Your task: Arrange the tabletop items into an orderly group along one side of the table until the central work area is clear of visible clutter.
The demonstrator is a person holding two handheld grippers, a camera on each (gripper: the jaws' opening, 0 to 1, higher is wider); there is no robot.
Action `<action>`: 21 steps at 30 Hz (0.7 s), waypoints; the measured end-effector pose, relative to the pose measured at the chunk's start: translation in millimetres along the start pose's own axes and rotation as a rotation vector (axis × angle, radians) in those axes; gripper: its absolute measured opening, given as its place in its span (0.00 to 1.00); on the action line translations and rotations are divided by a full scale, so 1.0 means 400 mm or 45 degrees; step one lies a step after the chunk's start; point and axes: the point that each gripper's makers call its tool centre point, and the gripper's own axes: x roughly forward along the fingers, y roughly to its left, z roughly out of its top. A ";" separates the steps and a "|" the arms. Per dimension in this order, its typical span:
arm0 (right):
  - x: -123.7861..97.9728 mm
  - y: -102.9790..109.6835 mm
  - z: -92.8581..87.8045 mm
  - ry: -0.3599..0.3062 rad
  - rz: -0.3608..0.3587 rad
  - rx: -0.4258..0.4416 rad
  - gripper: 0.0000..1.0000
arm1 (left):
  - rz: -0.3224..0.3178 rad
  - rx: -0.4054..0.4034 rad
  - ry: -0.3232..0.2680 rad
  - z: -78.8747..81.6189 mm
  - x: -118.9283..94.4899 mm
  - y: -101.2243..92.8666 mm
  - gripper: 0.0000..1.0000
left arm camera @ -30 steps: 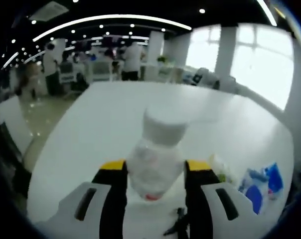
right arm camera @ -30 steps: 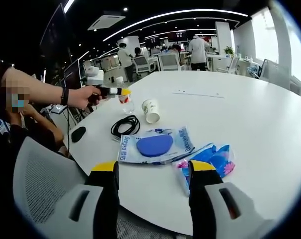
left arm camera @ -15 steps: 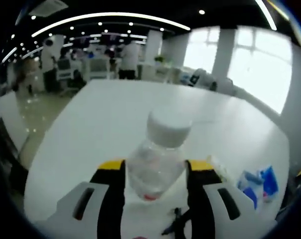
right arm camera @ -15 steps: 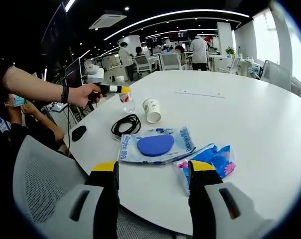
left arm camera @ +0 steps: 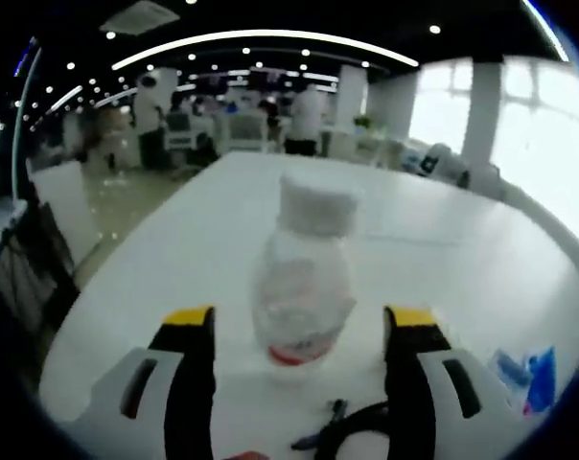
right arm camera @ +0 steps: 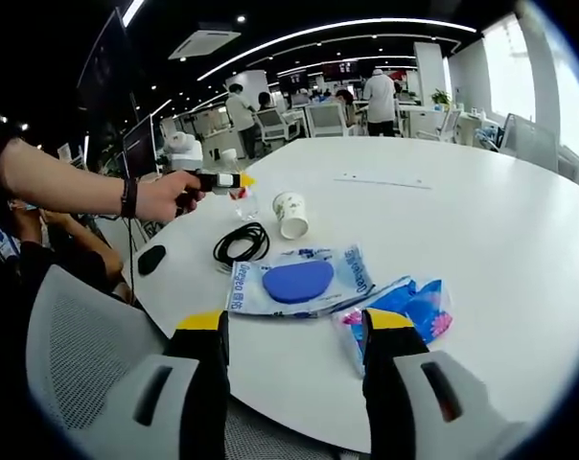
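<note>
A clear plastic bottle (left arm camera: 304,283) with a white cap and a red band stands upright on the white table (left arm camera: 443,259). My left gripper (left arm camera: 299,318) is open around it, with a gap on each side of the bottle. In the right gripper view a hand holds that left gripper (right arm camera: 218,180) at the small bottle (right arm camera: 240,199) near the table's left edge. My right gripper (right arm camera: 295,321) is open and holds nothing, low over the near table edge. In front of it lie a plastic bag with a blue pad (right arm camera: 299,280) and a blue and pink packet (right arm camera: 409,307).
A paper cup (right arm camera: 291,213) lies tipped beside a coiled black cable (right arm camera: 240,241), whose end shows as the cable (left arm camera: 352,431) under the bottle. A black mouse (right arm camera: 150,259) sits at the table's left rim. A grey mesh chair (right arm camera: 79,364) stands below my right gripper. People and desks are far behind.
My left gripper's jaws have spread apart and let go of the bottle, which now stands free between them. The right gripper has stayed still.
</note>
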 end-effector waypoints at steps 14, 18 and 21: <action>0.001 0.004 0.000 0.000 0.004 0.001 0.55 | 0.136 -0.055 -0.017 0.015 0.013 0.009 0.50; 0.001 0.003 -0.002 0.002 0.005 0.000 0.55 | 0.145 0.014 -0.003 0.018 0.012 0.008 0.38; 0.001 0.002 -0.002 0.002 0.004 0.002 0.55 | 0.109 0.042 0.002 0.019 0.015 0.009 0.37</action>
